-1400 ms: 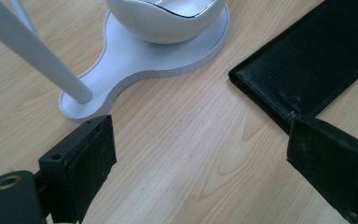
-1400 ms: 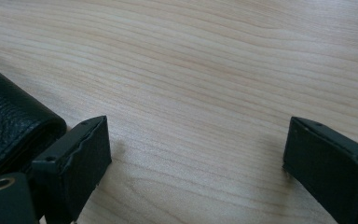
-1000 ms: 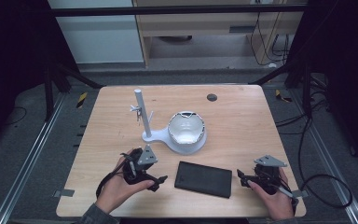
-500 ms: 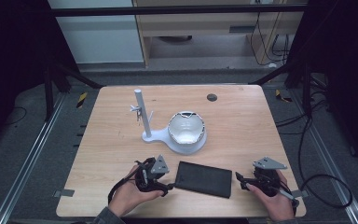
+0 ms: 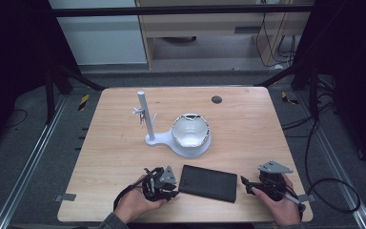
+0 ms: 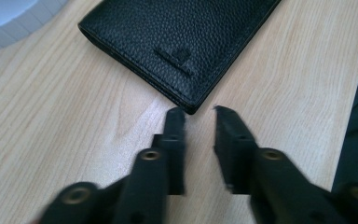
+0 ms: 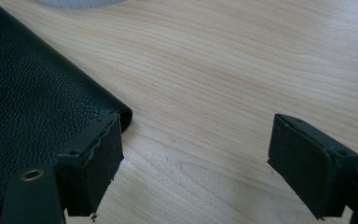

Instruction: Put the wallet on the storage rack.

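Lying flat near the table's (image 5: pixel 124 143) front edge between both grippers, the black wallet (image 5: pixel 208 183) shows a small embossed mark, unreadable, in the left gripper view (image 6: pixel 173 56). The left gripper (image 6: pixel 199 112) has just been closing, jaws now a narrow gap apart at the wallet's corner, nothing pinched; the right gripper (image 7: pixel 193 154) is released wide, one pad over the wallet's edge. Beyond it, the high view shows a white stand (image 5: pixel 145 119) with a bowl-like holder (image 5: pixel 190 133); contents unclear.

A black wallet (image 6: pixel 177 42) with a pebbled, leather-like grain and a soft matt sheen lies on a table (image 5: pixel 248 124) of pale wood with a smooth, visible grain. The white stand (image 5: pixel 145 119) and bowl (image 5: pixel 190 131) look like smooth plastic. The gripper pads (image 7: pixel 100 163) are matt black, rubber-like, with rough edges.
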Available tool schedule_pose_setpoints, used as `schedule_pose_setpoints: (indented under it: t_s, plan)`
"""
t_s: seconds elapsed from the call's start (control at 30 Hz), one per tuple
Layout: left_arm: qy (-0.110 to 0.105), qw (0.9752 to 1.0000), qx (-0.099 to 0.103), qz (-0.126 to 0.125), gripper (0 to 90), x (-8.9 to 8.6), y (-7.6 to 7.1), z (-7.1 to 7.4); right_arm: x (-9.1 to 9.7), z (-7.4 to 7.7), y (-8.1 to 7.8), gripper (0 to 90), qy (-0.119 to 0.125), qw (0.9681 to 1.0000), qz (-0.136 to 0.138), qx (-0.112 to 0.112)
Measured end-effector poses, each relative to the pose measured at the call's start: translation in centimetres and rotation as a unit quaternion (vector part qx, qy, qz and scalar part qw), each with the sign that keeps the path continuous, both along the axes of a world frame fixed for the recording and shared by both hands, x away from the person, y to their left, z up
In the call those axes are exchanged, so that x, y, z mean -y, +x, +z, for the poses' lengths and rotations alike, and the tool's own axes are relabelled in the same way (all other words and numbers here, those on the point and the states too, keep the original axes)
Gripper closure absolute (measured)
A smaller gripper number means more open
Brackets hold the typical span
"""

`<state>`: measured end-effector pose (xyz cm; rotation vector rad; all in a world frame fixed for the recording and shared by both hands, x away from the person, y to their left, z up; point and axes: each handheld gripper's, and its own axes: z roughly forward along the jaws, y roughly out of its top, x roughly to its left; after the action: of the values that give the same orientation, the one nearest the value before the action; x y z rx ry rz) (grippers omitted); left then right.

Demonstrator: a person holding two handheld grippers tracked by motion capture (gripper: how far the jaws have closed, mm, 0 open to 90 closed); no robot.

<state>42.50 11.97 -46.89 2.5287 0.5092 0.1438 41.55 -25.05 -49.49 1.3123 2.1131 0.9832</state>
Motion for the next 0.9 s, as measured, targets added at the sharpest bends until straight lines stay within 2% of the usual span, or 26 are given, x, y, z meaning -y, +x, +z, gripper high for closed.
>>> schedule_pose_setpoints:
  t_s: [0.03,0.2,0.6,0.9]
  plan:
    - [0.001,1.0,-0.006,0.003,84.9,0.06,0.1,-0.13,0.03,-0.01,0.0,17.9,0.002,1.0,-0.002,-0.001]
    - [0.016,0.9998,-0.01,-0.003,89.2,0.21,0.42,-0.33,0.04,-0.03,0.01,17.3,0.002,1.0,-0.002,-0.001]
    - [0.02,0.9997,-0.012,-0.007,89.2,0.55,0.69,-0.74,0.0,-0.02,0.01,16.5,0.001,1.0,0.001,0.0]
    - [-0.001,1.0,-0.007,-0.007,88.2,0.23,0.64,-0.64,-0.43,0.42,-0.18,16.4,0.007,0.9997,0.013,0.017]
